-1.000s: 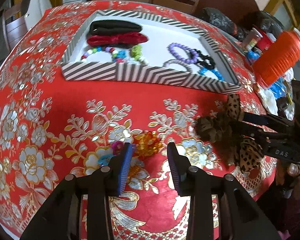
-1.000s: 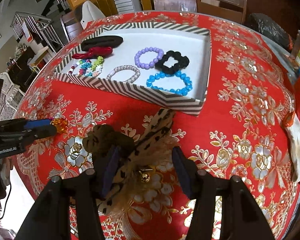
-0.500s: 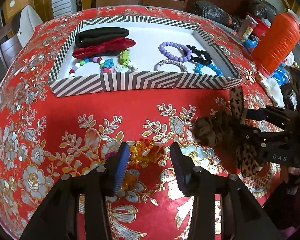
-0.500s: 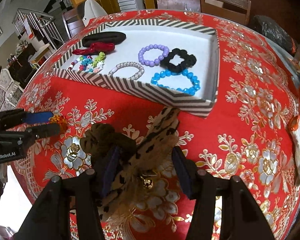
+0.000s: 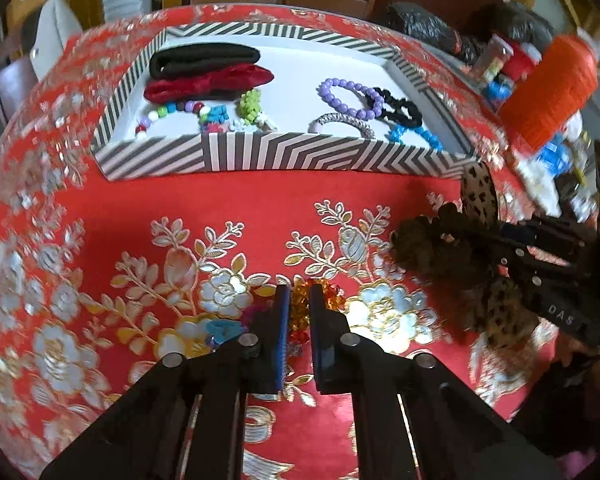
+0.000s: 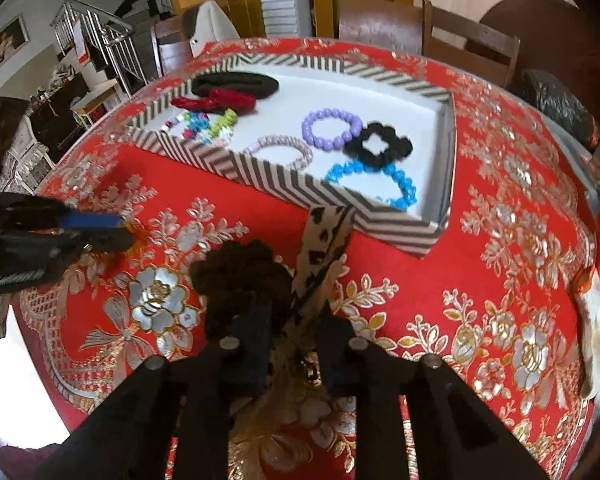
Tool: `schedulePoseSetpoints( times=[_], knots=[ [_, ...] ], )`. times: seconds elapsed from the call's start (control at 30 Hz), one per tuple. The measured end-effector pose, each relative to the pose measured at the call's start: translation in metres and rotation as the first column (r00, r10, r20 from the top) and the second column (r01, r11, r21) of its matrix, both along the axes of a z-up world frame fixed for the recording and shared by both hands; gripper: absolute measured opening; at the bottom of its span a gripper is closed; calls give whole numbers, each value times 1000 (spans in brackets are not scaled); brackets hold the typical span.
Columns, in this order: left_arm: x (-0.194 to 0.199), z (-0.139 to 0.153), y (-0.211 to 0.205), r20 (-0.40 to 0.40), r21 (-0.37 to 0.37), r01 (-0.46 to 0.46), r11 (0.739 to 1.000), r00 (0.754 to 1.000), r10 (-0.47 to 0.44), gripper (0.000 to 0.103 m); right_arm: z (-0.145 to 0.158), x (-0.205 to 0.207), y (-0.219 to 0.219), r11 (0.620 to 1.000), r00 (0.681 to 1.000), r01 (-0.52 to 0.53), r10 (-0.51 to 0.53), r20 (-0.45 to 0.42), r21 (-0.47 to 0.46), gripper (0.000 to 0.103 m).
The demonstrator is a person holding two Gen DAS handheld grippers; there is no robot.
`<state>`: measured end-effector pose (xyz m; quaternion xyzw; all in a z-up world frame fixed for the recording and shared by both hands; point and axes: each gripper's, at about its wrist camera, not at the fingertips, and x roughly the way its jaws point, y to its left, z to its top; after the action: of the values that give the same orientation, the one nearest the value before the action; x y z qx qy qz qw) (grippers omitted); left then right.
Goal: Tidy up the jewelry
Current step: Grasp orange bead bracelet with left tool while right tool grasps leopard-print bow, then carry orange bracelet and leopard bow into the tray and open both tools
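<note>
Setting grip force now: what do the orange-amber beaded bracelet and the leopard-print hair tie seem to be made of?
The orange-amber beaded bracelet, between the left gripper pads, looks like translucent glossy faceted beads, plastic or glass; they glint. The leopard-print hair tie in the right gripper looks like soft matte fabric: it folds and bunches.

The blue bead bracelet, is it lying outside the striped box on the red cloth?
No, the blue bead bracelet lies inside the striped box, on its white floor by the near corner.

Red tbl (image 5: 260,208) w/ striped tray (image 5: 284,156), orange beads (image 5: 324,300).
</note>
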<state>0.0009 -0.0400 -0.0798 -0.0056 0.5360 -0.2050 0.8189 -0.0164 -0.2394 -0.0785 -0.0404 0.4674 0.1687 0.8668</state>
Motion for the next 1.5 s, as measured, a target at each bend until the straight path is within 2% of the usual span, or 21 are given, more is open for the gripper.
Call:
schedulePoseSetpoints(
  times=[0.13,0.4,0.57,0.7,1.0,1.17,1.5],
  knots=[
    [-3,16,5,29,-34,-4,999,1000,5,18,16,-4,-4,1000,1000,0,-1,30,23,18],
    [2,72,15,120,-113,-24,993,992,38,18,53,-9,-15,997,996,-2,-5,89,72,18],
    [11,98,11,167,-124,-21,992,985,42,18,75,-8,-24,997,991,7,-17,130,75,18],
    [22,115,0,210,-102,-20,995,977,41,18,87,0,-33,996,988,29,-41,151,79,18],
    [51,121,-24,263,-38,-28,999,964,37,18,97,34,-45,993,982,79,-92,164,83,18],
    [66,115,-33,279,4,-38,999,960,35,18,92,56,-47,992,982,103,-114,154,74,18],
    [105,100,-41,271,40,-66,997,961,53,18,77,111,-48,985,982,148,-157,107,91,18]
  ],
)
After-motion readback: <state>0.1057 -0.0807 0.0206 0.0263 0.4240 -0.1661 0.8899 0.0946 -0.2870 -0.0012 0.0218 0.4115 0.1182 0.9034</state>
